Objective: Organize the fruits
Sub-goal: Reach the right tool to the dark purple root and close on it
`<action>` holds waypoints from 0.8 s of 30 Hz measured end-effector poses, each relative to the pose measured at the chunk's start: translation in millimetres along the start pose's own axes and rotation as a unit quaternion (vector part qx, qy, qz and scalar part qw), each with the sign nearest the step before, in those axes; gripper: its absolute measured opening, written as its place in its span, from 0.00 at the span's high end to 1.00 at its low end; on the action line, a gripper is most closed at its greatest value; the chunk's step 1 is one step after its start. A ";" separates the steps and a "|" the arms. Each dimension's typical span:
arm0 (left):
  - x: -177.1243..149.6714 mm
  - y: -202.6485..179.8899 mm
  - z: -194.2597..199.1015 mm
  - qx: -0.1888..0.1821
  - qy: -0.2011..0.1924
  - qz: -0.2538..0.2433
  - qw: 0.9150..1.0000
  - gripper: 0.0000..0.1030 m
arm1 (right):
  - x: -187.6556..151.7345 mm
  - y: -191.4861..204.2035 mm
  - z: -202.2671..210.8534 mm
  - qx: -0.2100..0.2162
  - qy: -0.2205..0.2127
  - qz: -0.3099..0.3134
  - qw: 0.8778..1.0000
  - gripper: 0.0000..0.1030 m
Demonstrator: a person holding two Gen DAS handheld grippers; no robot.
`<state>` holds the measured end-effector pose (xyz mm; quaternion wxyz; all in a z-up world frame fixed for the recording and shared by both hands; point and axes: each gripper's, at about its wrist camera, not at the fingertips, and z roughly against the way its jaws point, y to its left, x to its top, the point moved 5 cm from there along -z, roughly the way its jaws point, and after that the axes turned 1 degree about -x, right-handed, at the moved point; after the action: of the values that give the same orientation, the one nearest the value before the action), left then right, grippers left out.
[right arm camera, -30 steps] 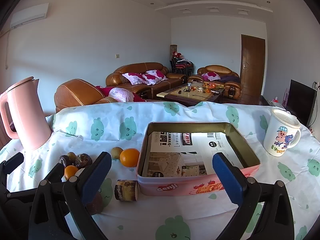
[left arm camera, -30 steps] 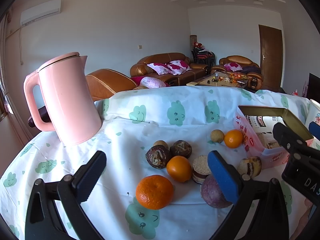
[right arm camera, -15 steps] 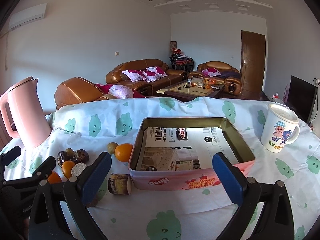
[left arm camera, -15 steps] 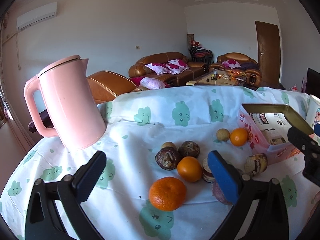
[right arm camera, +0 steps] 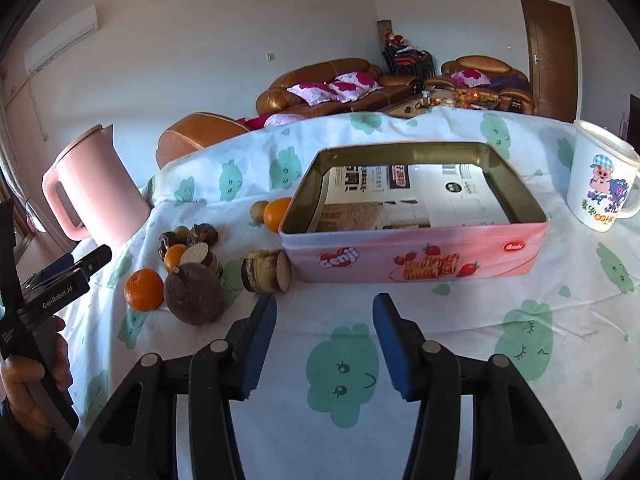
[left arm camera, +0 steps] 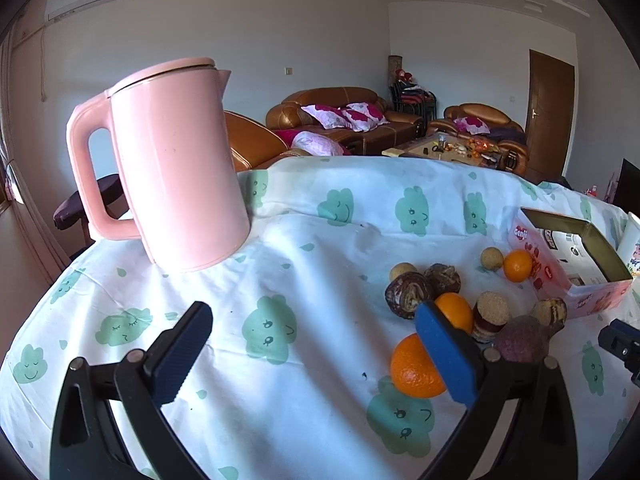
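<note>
Right gripper [right arm camera: 324, 346]: nearest the right wrist camera, blue pads apart with only tablecloth between them; the jaws have just been closing and grasp nothing.

Left gripper [left arm camera: 312, 354]: fingers spread wide and released, nothing between them; the nearest orange [left arm camera: 416, 368] lies partly behind its right pad. In the right wrist view a hand [right arm camera: 28, 372] holds this gripper at the left edge.

Tablecloth [right arm camera: 520, 320]: white with green cloud faces, covering the whole table.

Fruit cluster, left of the tin: a dark round purple-brown fruit [right arm camera: 194, 294] just beside the nearest orange; a cut brown piece with a pale face [right arm camera: 267, 276] lying near the tin's front corner; behind these a second orange [right arm camera: 175, 257], another cut piece [right arm camera: 196, 255] and two dark wrinkled fruits [right arm camera: 202, 234]. All rest on the cloth, outside the tin.

Pink biscuit tin [right arm camera: 412, 252]: open, lidless, lined with printed paper, no fruit inside. A third orange [right arm camera: 276, 213] and a small tan fruit [right arm camera: 258, 211] sit against its far left corner.

Cartoon mug [right arm camera: 600, 184]: upright, right of the tin.

Pink kettle [left arm camera: 176, 172]: upright, far left of the table.

Brown leather sofas [right arm camera: 320, 84]: beyond the table.
</note>
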<state>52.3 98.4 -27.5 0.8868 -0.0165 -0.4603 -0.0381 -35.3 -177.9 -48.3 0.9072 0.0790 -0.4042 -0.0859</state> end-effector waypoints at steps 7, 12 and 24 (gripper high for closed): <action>-0.8 5.2 -3.5 0.000 0.014 0.010 1.000 0.00 | -4.5 58.4 -6.8 0.070 0.016 0.054 0.996 0.49; -3.5 1.8 -5.0 -0.013 0.022 0.005 1.000 0.01 | -5.9 102.2 -37.0 0.063 0.046 0.108 0.991 0.49; -11.6 -30.4 -7.9 -0.051 0.042 -0.048 0.997 0.02 | 1.8 100.2 -65.6 0.058 0.072 0.104 0.990 0.48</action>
<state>49.7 68.2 -41.6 0.9006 -0.0383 -0.4202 -0.1047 24.1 -75.9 -69.0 0.9318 0.0950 -0.3482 0.0383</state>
